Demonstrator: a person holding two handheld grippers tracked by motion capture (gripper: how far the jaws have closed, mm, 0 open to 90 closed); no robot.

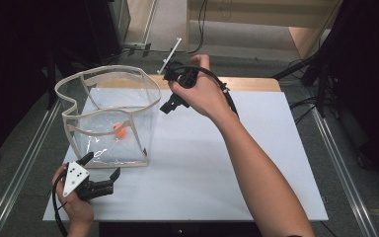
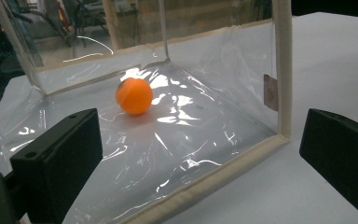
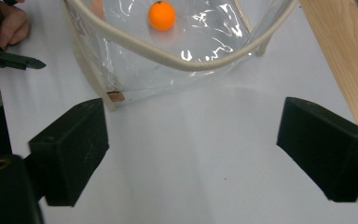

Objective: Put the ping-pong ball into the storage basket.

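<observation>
One orange ball (image 1: pixel 120 130) is seen lying on the clear floor of a transparent bag (image 1: pixel 109 118) with cream-trimmed edges, which stands upright and open-topped on the left part of the counter (image 1: pixel 217 163). The ball is set toward the middle of the bag's floor, apart from all four walls. The bag's rim is bowed and wavy rather than square, and a small brown tab is fixed low on its near right corner seam.

The left tongs (image 1: pixel 102 174) are held low at the bag's near edge, just beside its bottom trim, with the jaws spread wide and nothing between them; in the left gripper view the ball (image 2: pixel 134 95) is seen through the near wall, between the two jaws' lines. The right tongs (image 1: pixel 175 91) are held raised beyond the bag's right side, near the counter's far edge, tilted down toward the bag; their jaws are likewise parted and empty. In the right gripper view the ball (image 3: pixel 161 15) is seen through the curved rim.

Open white surface is left across the whole right half and the near strip of the counter. A wooden border is shown along the far edge, metal rails run along both sides, and grey floor, cables and dark stands are seen around it.
</observation>
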